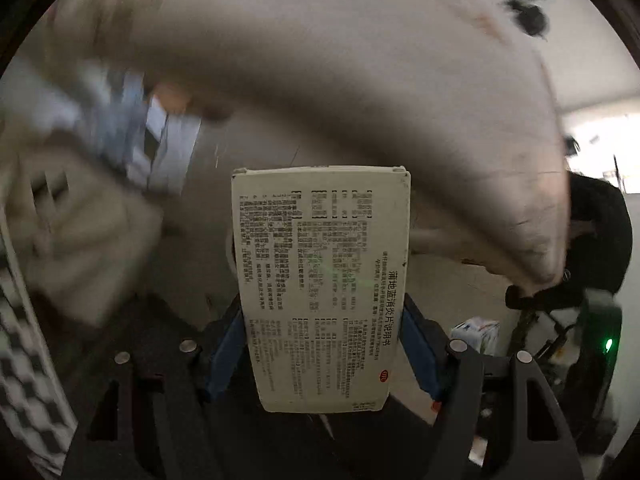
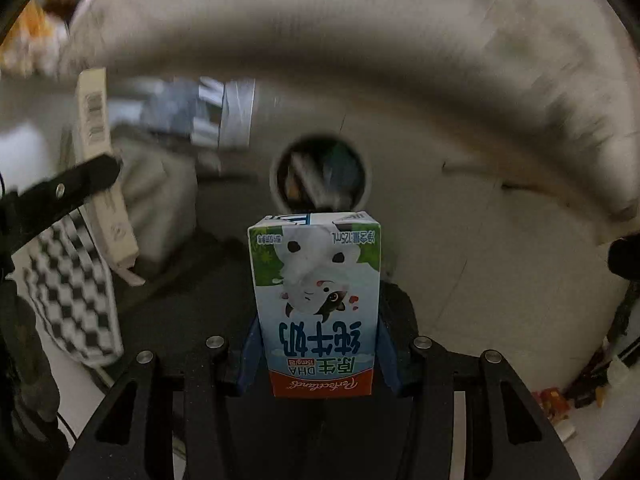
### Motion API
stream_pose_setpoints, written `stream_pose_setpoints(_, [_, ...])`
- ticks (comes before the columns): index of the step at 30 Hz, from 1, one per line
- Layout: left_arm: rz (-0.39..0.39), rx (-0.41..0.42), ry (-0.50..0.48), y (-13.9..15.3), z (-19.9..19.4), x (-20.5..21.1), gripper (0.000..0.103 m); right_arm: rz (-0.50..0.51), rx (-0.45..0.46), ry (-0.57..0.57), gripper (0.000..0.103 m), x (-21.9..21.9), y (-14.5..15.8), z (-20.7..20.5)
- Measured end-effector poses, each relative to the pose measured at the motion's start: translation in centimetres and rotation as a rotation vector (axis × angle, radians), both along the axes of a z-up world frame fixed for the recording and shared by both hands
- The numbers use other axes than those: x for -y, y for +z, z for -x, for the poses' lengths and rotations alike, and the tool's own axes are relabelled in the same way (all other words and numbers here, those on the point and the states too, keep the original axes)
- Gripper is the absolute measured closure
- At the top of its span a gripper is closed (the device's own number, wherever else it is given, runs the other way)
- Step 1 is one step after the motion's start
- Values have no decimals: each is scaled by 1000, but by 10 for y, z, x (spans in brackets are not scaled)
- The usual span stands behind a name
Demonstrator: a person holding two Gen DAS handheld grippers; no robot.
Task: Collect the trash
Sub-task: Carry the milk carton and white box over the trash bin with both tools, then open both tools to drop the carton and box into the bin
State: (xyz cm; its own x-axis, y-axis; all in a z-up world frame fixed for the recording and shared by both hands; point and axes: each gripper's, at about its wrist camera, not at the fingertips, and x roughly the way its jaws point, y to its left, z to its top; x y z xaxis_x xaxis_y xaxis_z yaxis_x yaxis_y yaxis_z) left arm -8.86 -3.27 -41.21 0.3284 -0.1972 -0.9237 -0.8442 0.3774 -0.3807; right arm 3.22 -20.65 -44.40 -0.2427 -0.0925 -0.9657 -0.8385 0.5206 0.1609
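Two grippers are showing: one medicine box [image 1: 320, 288], one milk carton [image 2: 316, 304], one round bin [image 2: 320, 172], one checkered board [image 2: 72, 292] are sitting in view.

Box [image 1: 320, 288]: cream, black print, small red logo
Carton [image 2: 316, 304]: white-blue, green corners, orange-red base band
Pads [image 1: 224, 356]: blue
Cloth [image 2: 72, 292]: black-white checks

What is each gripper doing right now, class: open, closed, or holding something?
Left gripper: shut on the printed medicine box.
Right gripper: shut on the small milk carton.
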Motion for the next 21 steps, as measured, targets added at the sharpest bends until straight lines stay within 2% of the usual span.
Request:
stream_pose_setpoints(1, [25, -8, 24, -18, 4, 2, 33, 16, 1, 17, 52, 3, -21, 5])
stream_pose_setpoints(3, [83, -14, 86, -72, 13, 7, 33, 33, 11, 48, 52, 2, -62, 6])
stream_pose_setpoints(5, [133, -13, 130, -121, 16, 8, 33, 52, 16, 56, 52, 1, -114, 4])
stream_pose_setpoints(7, [180, -8, 175, -177, 12, 4, 33, 58, 18, 49, 52, -2, -157, -6])
stream_pose_setpoints(12, [270, 39, 251, -281, 1, -15, 33, 55, 36, 7, 52, -28, -260, -31])
stream_pose_setpoints(16, [320, 65, 237, -337, -19, -30, 32, 38, 42, -2, 52, -51, -304, -44])
stream_pose_setpoints(18, [323, 67, 216, -349, -25, -33, 30, 29, 34, -4, 52, -58, -322, -52])
stream_pose_setpoints(20, [317, 57, 208, -351, -27, -36, 18, 11, 23, -7, 52, -63, -336, -59])
stream_pose_setpoints(21, [313, 51, 207, -350, -26, -37, 6, 3, 23, -10, 52, -65, -339, -61])
